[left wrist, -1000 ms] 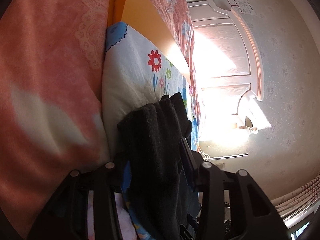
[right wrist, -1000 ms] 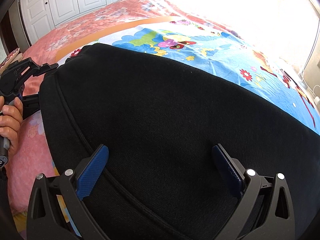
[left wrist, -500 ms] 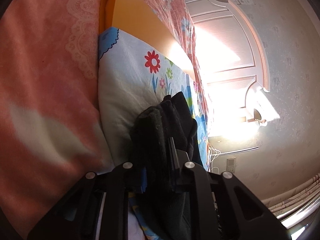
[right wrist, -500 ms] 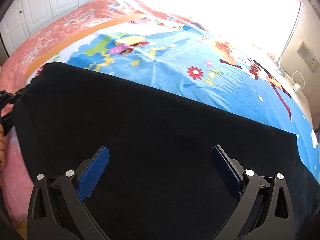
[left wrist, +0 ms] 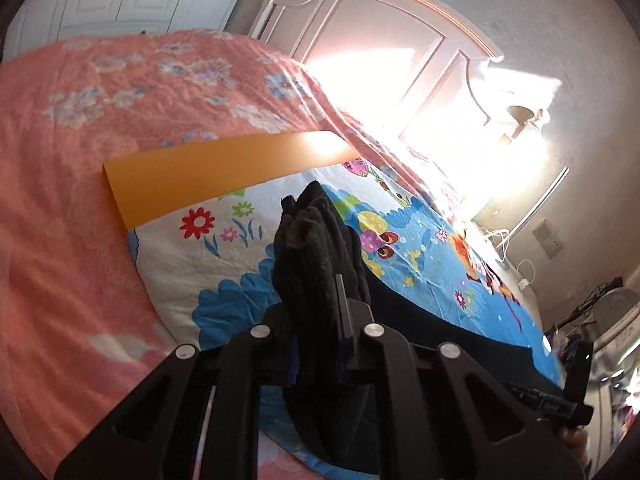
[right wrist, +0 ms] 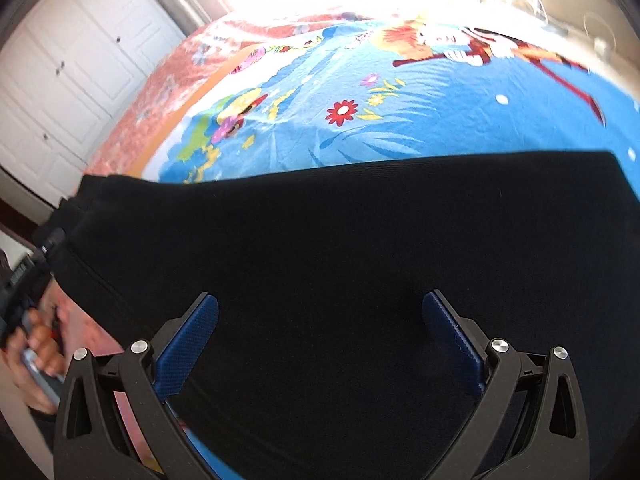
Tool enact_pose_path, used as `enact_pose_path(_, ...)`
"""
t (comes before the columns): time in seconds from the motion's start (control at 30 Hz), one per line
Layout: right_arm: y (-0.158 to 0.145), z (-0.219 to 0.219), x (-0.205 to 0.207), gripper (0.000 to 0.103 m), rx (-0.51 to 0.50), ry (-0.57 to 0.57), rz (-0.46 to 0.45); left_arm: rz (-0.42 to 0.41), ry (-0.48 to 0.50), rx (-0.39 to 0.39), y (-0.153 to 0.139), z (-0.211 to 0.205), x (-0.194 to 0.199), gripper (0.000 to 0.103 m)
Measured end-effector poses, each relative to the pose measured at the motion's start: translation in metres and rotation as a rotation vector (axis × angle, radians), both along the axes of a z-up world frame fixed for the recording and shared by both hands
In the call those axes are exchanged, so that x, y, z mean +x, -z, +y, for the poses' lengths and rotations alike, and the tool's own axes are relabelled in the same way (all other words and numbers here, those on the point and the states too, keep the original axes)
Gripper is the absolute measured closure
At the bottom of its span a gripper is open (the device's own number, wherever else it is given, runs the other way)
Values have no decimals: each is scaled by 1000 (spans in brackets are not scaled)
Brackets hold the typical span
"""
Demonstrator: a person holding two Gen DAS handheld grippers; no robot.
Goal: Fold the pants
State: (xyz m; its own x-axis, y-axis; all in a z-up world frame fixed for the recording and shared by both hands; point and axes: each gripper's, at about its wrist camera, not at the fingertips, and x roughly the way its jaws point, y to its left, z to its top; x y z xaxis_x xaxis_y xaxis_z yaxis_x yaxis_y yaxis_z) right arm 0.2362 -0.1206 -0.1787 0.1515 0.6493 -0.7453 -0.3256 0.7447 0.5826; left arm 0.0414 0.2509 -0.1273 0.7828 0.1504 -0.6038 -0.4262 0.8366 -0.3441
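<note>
Left wrist: pants point(left wrist: 316, 248) bunched betw. left tongs point(left wrist: 316, 320); clamped.

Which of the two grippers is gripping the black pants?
The left gripper: its jaws have just closed on bunched pants. The right gripper stands wide open.

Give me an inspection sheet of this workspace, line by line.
Surface: bed, pink floral cover under a blue cartoon sheet.
Job's things: black pants spread over the sheet.
Clutter: nothing seen.
Grippers: left gripper has just been closing, jaws clamped on a bunched pants edge; right gripper open above the fabric.
Cables: white cables by the wall socket.
Surroundings: white headboard, white wardrobe doors, strong sunlight.
</note>
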Motion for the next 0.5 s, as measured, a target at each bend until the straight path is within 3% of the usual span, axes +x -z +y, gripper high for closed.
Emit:
enact_pose_path(0.1,-5,-27,11,5,157,49,93,11,114,337,-40,-92,18,91)
enact_pose_path(0.17,-8,-38,13,5,218,69,120,8,208,539,-48,-164,28,91)
enact_pose_path(0.23,-3,-45,12,5,276,73,172,11,330,722,-32,-240,33,91)
enact_pose_path(0.3,1,-51,12,5,288,71,200,49,453,920,11,-307,34,91)
enact_pose_path(0.4,5,-61,12,5,286,80,217,150,608,1043,85,-360,36,91)
enact_pose_path(0.5,3,-63,11,5,278,67,214,149,577,1115,107,-369,33,91)
